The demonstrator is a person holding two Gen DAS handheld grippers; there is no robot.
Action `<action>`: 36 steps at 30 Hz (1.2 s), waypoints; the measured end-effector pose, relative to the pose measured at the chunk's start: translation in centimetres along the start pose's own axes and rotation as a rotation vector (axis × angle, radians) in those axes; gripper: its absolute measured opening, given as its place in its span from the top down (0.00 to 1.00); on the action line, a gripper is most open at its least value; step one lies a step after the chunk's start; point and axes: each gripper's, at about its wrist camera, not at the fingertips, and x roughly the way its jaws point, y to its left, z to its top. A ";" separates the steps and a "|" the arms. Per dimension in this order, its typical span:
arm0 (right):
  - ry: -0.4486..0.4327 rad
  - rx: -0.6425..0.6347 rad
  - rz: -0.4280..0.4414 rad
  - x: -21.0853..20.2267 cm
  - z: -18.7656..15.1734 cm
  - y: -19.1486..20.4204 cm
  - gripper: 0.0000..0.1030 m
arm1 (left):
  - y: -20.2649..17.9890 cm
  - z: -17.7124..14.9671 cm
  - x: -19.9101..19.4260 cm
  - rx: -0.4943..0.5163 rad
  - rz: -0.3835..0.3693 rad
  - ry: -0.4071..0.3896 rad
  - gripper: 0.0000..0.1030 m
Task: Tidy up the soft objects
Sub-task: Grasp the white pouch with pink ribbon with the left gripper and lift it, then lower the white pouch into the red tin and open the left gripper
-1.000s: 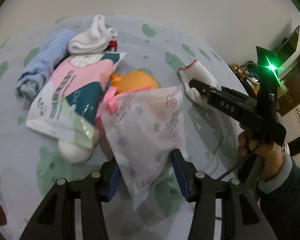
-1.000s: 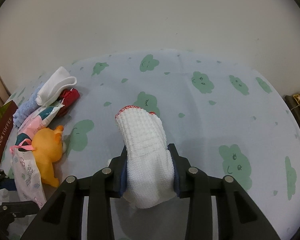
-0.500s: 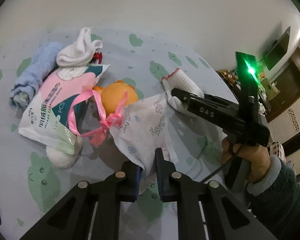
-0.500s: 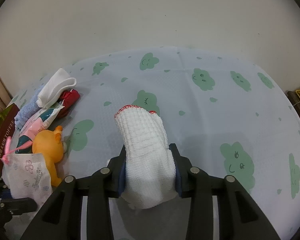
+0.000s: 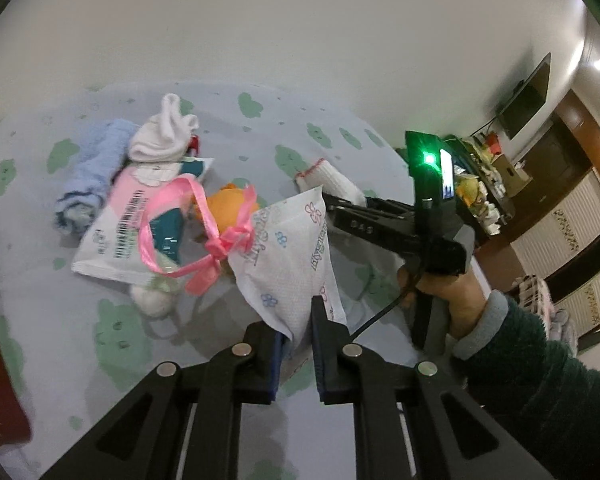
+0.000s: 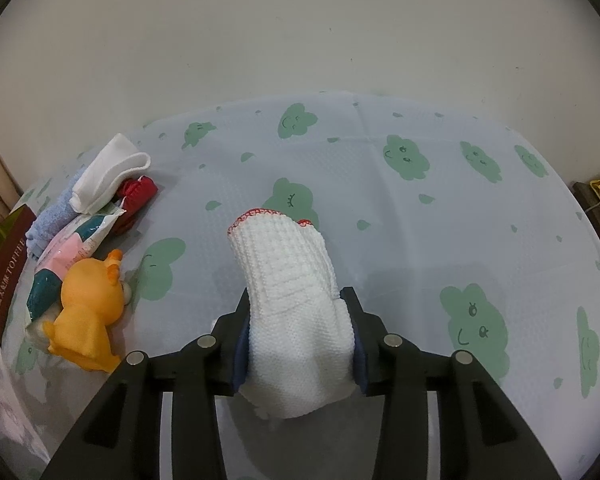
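Note:
My left gripper [image 5: 298,330] is shut on the bottom corner of a white flower-print fabric bag [image 5: 290,256] with a pink ribbon [image 5: 216,240], held above the cloud-print cloth. My right gripper [image 6: 298,320] is shut on a folded white knit glove with red trim [image 6: 290,280]; the same glove shows in the left wrist view [image 5: 332,182]. An orange plush toy [image 6: 88,312] lies left of the glove, partly hidden behind the bag in the left wrist view [image 5: 224,204].
A pile lies at the left: blue towel [image 5: 92,172], white sock [image 5: 162,132], pink wipes packet [image 5: 128,224], red cloth [image 6: 136,196]. A dark red book [image 6: 6,276] sits at the left edge. The person's hand [image 5: 448,296] holds the right gripper.
My left gripper closed on the fabric bag and lifted it, so the ribbon now hangs free. The right gripper stays shut on the glove, nearly still.

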 end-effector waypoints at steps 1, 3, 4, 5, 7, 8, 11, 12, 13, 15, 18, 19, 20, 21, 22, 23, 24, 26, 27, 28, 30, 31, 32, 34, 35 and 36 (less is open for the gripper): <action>0.000 0.000 0.001 0.0 0.0 0.0 0.63 | 0.3 -0.2 -0.5 0.006 0.015 -0.004 0.88; 0.001 0.001 0.002 0.0 0.0 0.0 0.63 | 1.0 -0.4 -1.3 -0.007 0.031 -0.013 0.88; 0.001 0.002 0.003 0.0 0.0 0.0 0.63 | 1.6 -0.5 -1.9 -0.023 0.038 -0.020 0.88; 0.001 0.002 0.003 0.0 0.0 0.0 0.63 | 2.1 -0.5 -2.3 -0.037 0.046 -0.027 0.88; 0.001 0.002 0.003 0.0 0.0 0.0 0.63 | 3.2 -0.5 -3.2 -0.070 0.071 -0.040 0.88; 0.001 0.003 0.004 0.0 0.0 0.0 0.63 | 3.6 -0.4 -3.6 -0.079 0.084 -0.045 0.88; 0.002 0.003 0.004 0.0 0.0 0.0 0.63 | 4.8 -0.2 -4.8 -0.104 0.120 -0.066 0.88; 0.002 0.003 0.003 0.0 0.0 0.0 0.63 | 5.2 -0.1 -5.1 -0.116 0.115 -0.071 0.88; 0.002 0.003 0.003 0.0 0.0 -0.1 0.63 | 5.5 -0.1 -5.3 -0.126 0.110 -0.071 0.88; 0.002 0.002 0.003 0.0 0.0 -0.1 0.62 | 6.1 0.0 -6.0 -0.147 0.104 -0.075 0.88; 0.002 0.001 0.002 0.0 0.0 -0.1 0.62 | 6.8 0.3 -6.7 -0.182 0.085 -0.073 0.88; 0.002 0.001 0.003 0.1 0.0 -0.1 0.62 | 7.0 0.5 -6.9 -0.201 0.078 -0.076 0.88; 0.003 0.002 0.003 0.1 0.0 -0.1 0.61 | 7.4 0.7 -7.1 -0.227 0.068 -0.067 0.88; 0.002 0.002 0.003 0.1 0.0 -0.1 0.61 | 7.6 0.8 -7.1 -0.246 0.064 -0.060 0.88; 0.002 0.002 0.002 0.1 0.0 -0.1 0.61 | 8.0 0.9 -7.3 -0.279 0.052 -0.056 0.88; 0.002 0.002 0.002 0.1 0.0 -0.1 0.61 | 8.5 1.1 -7.4 -0.312 0.036 -0.053 0.88; 0.002 0.002 0.003 0.1 0.0 -0.1 0.61 | 8.7 1.2 -7.5 -0.333 0.030 -0.052 0.88; 0.002 0.003 0.003 0.1 0.0 -0.1 0.61 | 9.5 1.5 -7.9 -0.378 0.044 -0.054 0.88; 0.002 0.003 0.004 0.1 0.0 -0.1 0.61 | 9.7 1.6 -8.0 -0.385 0.058 -0.058 0.88; 0.002 0.004 0.005 0.1 0.0 -0.1 0.61 | 9.9 1.8 -8.4 -0.394 0.080 -0.068 0.88; 0.002 0.006 0.007 0.1 -0.1 -0.1 0.61 | 10.3 2.0 -9.0 -0.406 0.105 -0.080 0.88; 0.002 0.007 0.008 0.1 -0.1 -0.1 0.61 | 10.6 2.2 -9.5 -0.415 0.124 -0.087 0.88; 0.002 0.007 0.009 0.1 -0.1 0.0 0.61 | 11.0 2.3 -10.1 -0.424 0.142 -0.096 0.88; 0.003 0.008 0.009 0.1 0.0 -0.1 0.61 | 11.8 2.5 -11.2 -0.429 0.179 -0.107 0.88; 0.003 0.009 0.010 0.1 -0.1 0.0 0.61 | 12.1 2.6 -11.7 -0.429 0.206 -0.112 0.88; 0.003 0.008 0.009 0.1 0.0 -0.1 0.61 | 12.5 2.7 -12.2 -0.427 0.231 -0.117 0.88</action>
